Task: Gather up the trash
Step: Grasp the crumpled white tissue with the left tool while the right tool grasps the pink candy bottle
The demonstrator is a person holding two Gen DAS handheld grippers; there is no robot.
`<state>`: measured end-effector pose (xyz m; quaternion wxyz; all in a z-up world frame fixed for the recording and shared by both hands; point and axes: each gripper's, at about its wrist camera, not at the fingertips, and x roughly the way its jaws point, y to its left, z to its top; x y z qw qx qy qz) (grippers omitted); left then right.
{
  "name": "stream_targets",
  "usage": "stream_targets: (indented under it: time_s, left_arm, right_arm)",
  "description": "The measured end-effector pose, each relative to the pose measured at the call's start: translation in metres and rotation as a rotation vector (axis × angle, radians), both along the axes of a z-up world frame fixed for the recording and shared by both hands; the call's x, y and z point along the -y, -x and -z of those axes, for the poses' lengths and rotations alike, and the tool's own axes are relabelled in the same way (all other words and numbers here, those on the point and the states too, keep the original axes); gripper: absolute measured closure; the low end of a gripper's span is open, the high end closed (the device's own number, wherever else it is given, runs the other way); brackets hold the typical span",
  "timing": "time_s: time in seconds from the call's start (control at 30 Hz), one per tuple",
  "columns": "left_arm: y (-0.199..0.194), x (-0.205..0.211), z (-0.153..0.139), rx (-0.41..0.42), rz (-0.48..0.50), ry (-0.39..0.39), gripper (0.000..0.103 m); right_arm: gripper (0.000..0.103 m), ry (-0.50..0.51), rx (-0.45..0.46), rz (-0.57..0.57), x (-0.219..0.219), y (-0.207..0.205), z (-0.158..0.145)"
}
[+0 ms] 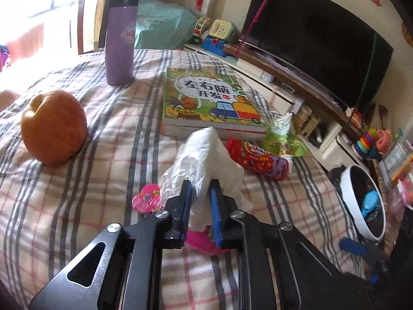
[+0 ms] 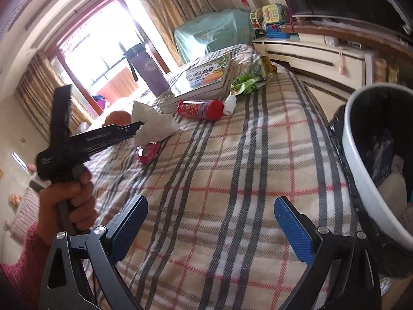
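Left gripper (image 1: 200,190) clamped on a crumpled tissue (image 1: 204,155), raised just above the plaid blanket (image 1: 103,186) and a pink wrapper (image 1: 147,201). Right gripper (image 2: 209,219) spread wide, holding nothing, near the white-rimmed bin (image 2: 361,170) at the bed's edge. Red tube (image 1: 255,160) and green packet (image 1: 284,139) beside the book (image 1: 206,98). Possibly an apple (image 1: 53,130), left.
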<state>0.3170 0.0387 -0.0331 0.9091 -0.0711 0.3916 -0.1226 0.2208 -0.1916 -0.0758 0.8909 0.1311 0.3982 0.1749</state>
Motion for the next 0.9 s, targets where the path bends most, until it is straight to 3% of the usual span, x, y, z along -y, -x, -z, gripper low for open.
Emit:
stream_targets:
  time_s: [0.1,0.37,0.47,0.6,0.7,0.73,0.8,0.9]
  left_arm:
    - [0.018,-0.019,-0.005,-0.006,-0.018,0.053,0.093]
    - [0.083,-0.083,-0.004,-0.064,-0.070,0.150,0.094]
    - [0.096,-0.098,0.005,-0.118,-0.057,0.185,0.094]
    - [0.102,-0.103,0.013,-0.132,-0.058,0.161,0.093]
    - [0.099,-0.098,0.015,-0.113,-0.062,0.141,0.089]
    - [0.097,-0.096,0.015,-0.103,-0.063,0.132,0.089]
    - [0.094,-0.091,0.016,-0.084,-0.060,0.109,0.089]
    - [0.091,-0.083,0.019,-0.070,-0.048,0.077,0.087]
  right_arm:
    - [0.007,0.039,0.019,-0.034,-0.019,-0.009,-0.003]
    - [0.036,0.141,0.074,-0.168,-0.088,-0.046,-0.005]
    - [0.036,0.176,0.097,-0.231,-0.113,-0.058,-0.005]
    - [0.036,0.229,0.112,-0.278,-0.135,-0.072,-0.002]
    - [0.036,0.243,0.070,-0.303,-0.147,-0.087,0.005]
    - [0.038,0.247,0.046,-0.310,-0.149,-0.091,0.008]
    - [0.056,0.269,0.019,-0.295,-0.149,-0.091,0.014]
    - [0.057,0.252,0.029,-0.272,-0.143,-0.085,0.012]
